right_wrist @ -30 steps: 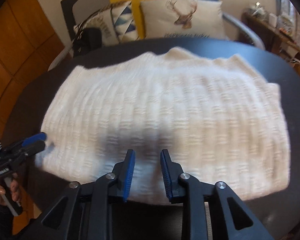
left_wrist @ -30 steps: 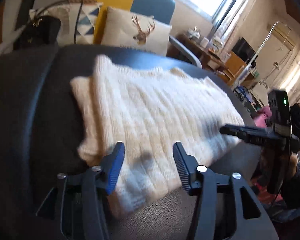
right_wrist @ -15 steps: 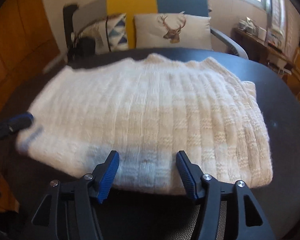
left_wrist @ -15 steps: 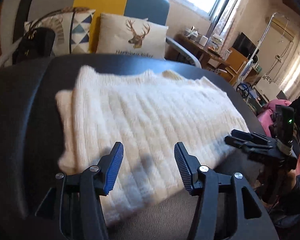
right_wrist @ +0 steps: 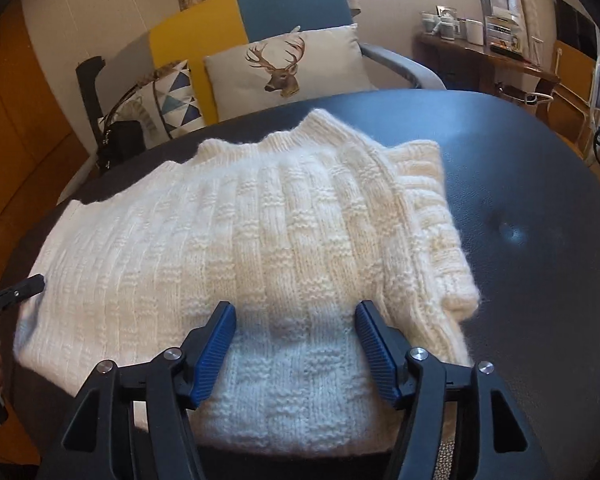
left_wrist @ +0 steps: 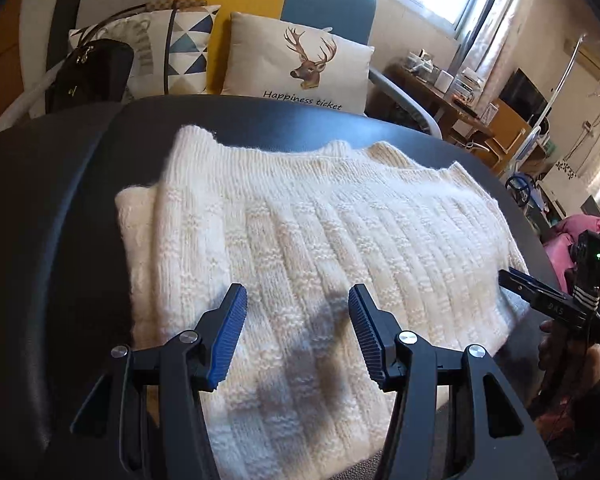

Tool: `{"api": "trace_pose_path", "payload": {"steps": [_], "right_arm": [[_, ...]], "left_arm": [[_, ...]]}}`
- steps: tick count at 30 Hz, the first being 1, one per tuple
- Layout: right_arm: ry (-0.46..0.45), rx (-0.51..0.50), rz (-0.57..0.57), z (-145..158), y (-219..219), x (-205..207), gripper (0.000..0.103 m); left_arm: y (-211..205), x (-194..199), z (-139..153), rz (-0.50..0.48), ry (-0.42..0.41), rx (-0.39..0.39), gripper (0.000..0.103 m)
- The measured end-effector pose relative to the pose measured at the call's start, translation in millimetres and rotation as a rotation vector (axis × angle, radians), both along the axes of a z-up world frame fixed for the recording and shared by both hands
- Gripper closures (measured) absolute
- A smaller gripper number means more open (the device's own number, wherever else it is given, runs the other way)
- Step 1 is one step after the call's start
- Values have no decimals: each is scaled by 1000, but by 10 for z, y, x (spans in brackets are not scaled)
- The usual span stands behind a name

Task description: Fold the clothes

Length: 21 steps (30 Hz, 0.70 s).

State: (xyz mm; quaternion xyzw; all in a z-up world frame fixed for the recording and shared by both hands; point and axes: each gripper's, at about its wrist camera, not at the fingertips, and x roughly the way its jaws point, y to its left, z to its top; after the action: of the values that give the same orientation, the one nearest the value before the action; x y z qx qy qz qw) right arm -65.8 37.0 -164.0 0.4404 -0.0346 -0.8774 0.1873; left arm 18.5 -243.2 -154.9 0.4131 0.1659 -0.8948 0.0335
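The cream knitted sweater (left_wrist: pixel 300 260) is lying folded in layers on the dark round worktop (right_wrist: pixel 540 200), filling its middle. In the right wrist view a lower layer with a ribbed edge is peeking out at 3 o'clock; in the left wrist view another layer is showing at 9 o'clock. The left claw (left_wrist: pixel 296 332) is hovering over the near hem with its jaws spread wide, gripping nothing. The right claw (right_wrist: pixel 296 344) is likewise gaping wide and empty above the near edge.

The scene is fitting both a sweater awaiting one more fold and one already finished, so no move is being pressed here.

Risks, as a judgement: the knit is thick, fuzzy and loosely stretchy, so a claw pinching only the top layer is likely dragging it off the layer beneath and skewing the stack. The blue ridged pads (right_wrist: pixel 216 344) may be snagging fluffy yarn on release. The worktop is looking smooth and leathery, so the whole bundle may be sliding towards the near edge when tugged.

The sweater's surface is showing vertical ribs crossed by textured bands, with a wavy far edge.
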Motion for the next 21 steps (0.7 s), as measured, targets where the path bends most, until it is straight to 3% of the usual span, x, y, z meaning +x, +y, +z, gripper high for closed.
{"api": "trace_pose_path", "payload": {"steps": [4, 8, 13, 21], "right_arm": [[-33, -9, 19, 76, 11, -7, 35], [-48, -100, -26, 282, 134, -42, 35], [86, -35, -21, 535, 16, -200, 35], [29, 3, -15, 230, -174, -577, 34]], "left_arm": [[-43, -25, 30, -1, 9, 18, 47], [-67, -52, 71, -8, 11, 18, 47], [-73, -104, 99, -10, 17, 17, 47], [-176, -90, 95, 32, 10, -4, 47]]}}
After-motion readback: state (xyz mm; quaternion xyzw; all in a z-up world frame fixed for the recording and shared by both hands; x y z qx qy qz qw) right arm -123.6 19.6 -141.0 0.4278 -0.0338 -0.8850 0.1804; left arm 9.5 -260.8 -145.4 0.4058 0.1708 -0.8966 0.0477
